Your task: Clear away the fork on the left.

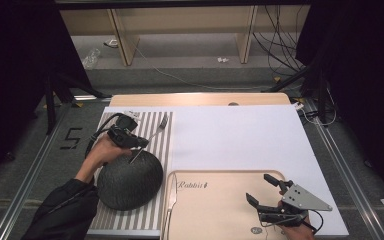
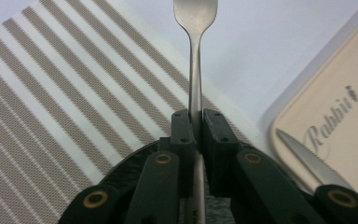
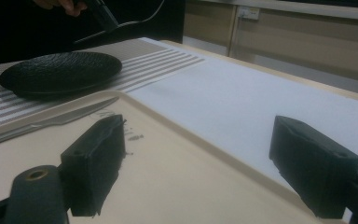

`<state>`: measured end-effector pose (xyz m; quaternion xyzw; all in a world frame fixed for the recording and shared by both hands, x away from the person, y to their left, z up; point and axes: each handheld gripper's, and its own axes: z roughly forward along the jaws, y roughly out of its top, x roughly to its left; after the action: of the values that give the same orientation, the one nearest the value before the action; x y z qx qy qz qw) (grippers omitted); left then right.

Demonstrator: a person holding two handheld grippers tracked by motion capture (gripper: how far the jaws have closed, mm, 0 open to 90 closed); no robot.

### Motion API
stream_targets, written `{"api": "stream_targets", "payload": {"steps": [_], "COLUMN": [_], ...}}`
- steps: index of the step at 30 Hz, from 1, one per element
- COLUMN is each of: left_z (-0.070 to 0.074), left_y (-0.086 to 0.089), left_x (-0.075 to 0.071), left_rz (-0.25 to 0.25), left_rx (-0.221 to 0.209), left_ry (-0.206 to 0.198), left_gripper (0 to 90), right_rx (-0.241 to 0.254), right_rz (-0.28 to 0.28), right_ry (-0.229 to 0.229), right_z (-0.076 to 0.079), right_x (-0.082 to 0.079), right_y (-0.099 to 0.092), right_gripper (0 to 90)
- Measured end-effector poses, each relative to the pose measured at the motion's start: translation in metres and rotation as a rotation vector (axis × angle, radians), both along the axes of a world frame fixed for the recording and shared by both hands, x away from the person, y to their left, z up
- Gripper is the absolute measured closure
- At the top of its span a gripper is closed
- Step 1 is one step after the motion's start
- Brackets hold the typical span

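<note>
My left gripper (image 1: 139, 142) is shut on the handle of a metal fork (image 1: 155, 132), held above the far edge of a black textured plate (image 1: 130, 182). In the left gripper view the fork (image 2: 196, 56) runs straight out from the shut gripper (image 2: 196, 128), its head over the striped placemat (image 2: 51, 93). My right gripper (image 1: 259, 187) hangs open over the beige tray (image 1: 220, 210), with nothing between its fingers. The right gripper view shows that gripper (image 3: 205, 163) with its jaws wide apart above the tray (image 3: 168, 154).
A table knife (image 1: 171, 200) lies along the tray's left edge, beside the plate. The placemat (image 1: 160, 150) and a white sheet (image 1: 240, 135) cover the table. Beyond the table's far edge are shelving legs and loose cables on the floor.
</note>
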<state>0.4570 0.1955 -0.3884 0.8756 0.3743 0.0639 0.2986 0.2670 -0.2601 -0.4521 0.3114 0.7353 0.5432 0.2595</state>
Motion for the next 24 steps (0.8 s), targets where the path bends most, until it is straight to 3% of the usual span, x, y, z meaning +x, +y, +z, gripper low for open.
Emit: {"api": "stream_targets", "payload": {"steps": [13,24], "left_z": [-0.006,-0.005], "left_y": [-0.009,-0.014], "left_x": [-0.037,-0.054], "left_rz": [-0.033,-0.034], "left_rx": [-0.107,-0.121], "left_ry": [-0.024,-0.021], "left_gripper": [83.1,83.1], "right_rx": [-0.001,-0.003], "right_rz": [0.001,0.002], "right_ry": [0.0,-0.003], "right_z": [0.0,0.0], "right_x": [0.0,0.0], "right_y": [0.0,0.0], "right_gripper": [19.1,19.1]}}
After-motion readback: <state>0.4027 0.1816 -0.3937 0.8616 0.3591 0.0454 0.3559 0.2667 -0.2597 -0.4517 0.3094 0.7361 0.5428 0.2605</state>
